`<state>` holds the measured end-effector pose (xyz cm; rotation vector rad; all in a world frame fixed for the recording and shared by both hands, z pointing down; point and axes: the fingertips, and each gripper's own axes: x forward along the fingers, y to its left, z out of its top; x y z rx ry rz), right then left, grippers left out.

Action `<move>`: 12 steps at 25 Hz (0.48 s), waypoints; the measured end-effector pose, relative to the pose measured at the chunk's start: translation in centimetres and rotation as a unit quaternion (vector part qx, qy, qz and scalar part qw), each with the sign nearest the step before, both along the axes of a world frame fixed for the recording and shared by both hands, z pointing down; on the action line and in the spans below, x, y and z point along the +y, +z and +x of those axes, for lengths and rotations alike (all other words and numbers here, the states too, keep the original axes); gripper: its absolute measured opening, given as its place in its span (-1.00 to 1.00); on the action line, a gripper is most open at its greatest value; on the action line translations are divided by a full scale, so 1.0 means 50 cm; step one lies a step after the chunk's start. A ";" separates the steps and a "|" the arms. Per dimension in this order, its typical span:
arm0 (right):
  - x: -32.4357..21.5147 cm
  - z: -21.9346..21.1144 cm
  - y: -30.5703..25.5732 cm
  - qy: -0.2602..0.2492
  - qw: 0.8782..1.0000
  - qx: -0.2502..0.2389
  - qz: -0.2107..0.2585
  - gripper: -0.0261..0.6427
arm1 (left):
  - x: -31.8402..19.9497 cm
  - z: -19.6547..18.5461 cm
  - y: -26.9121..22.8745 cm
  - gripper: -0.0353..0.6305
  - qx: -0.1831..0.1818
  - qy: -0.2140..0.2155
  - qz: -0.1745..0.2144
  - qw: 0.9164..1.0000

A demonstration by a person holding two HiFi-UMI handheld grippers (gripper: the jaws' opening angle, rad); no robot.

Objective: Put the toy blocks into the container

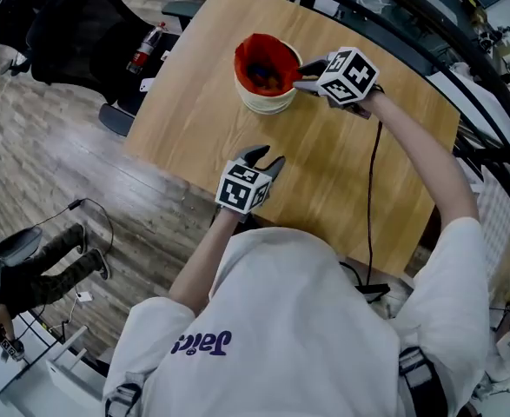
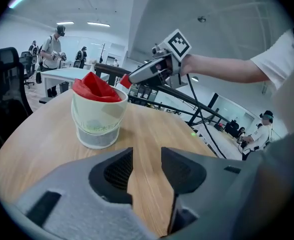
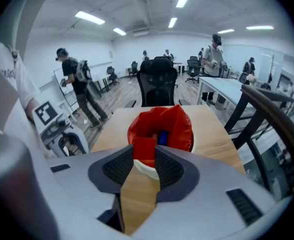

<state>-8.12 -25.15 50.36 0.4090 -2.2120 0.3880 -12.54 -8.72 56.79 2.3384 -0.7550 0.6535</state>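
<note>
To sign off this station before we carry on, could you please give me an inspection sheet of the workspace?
Surface: wooden table, bare apart from the container.
Job's things: white container with red liner holds blocks; red block near its rim.
Clutter: nothing seen.
Grippers: left gripper open, empty, over the table; right gripper shut on the red block.
Cables: black cable crosses the table under the right arm.
Surroundings: black office chair; people at other desks.

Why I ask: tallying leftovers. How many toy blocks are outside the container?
1: a red cube-shaped toy block in the right gripper, by the red-lined white bucket. Others may be hidden.
</note>
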 end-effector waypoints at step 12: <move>-0.098 -0.070 0.100 0.211 0.970 -0.101 -0.069 -0.51 | -0.001 -0.014 0.001 -0.34 -0.003 -0.010 -0.004 1.000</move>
